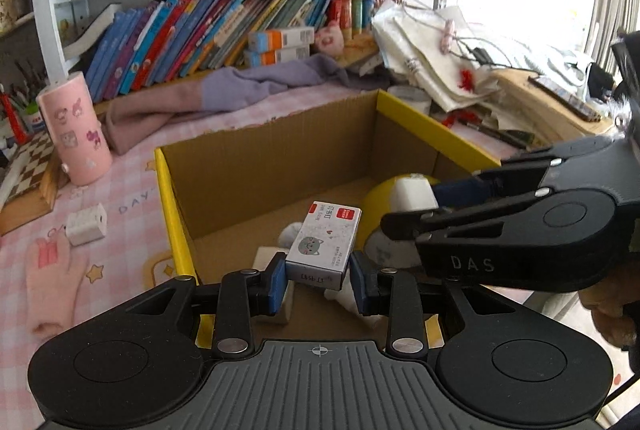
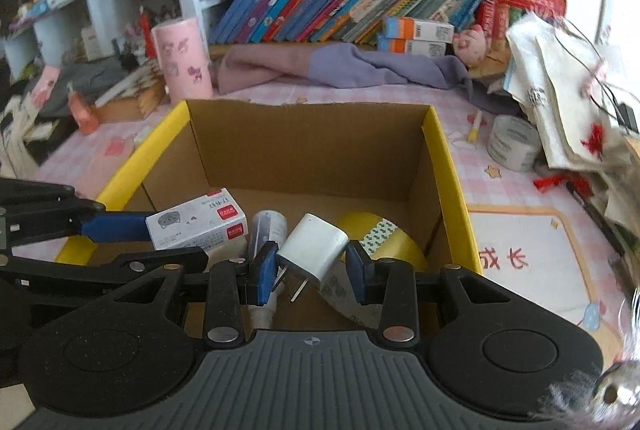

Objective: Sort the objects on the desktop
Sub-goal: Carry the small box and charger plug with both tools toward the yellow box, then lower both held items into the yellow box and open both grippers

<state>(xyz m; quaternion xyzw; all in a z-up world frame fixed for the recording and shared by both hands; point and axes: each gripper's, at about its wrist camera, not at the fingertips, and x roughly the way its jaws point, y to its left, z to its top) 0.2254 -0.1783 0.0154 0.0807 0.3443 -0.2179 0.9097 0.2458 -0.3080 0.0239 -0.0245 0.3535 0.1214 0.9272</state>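
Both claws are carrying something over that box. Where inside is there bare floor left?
The back of the cardboard box, along its far wall, is bare. The near end is crowded: yellow tape roll, a small bottle. Outside, pink tablecloth lies open rightward.

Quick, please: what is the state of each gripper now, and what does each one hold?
Left gripper: closed on the small staple box.
Right gripper: closed on the white charger plug.

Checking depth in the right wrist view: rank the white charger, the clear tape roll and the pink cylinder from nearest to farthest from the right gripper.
1. White charger: between the right gripper's fingers.
2. Clear tape roll: right of the yellow-edged box, on the tablecloth.
3. Pink cylinder: far left, beyond the box, by the bookshelf.
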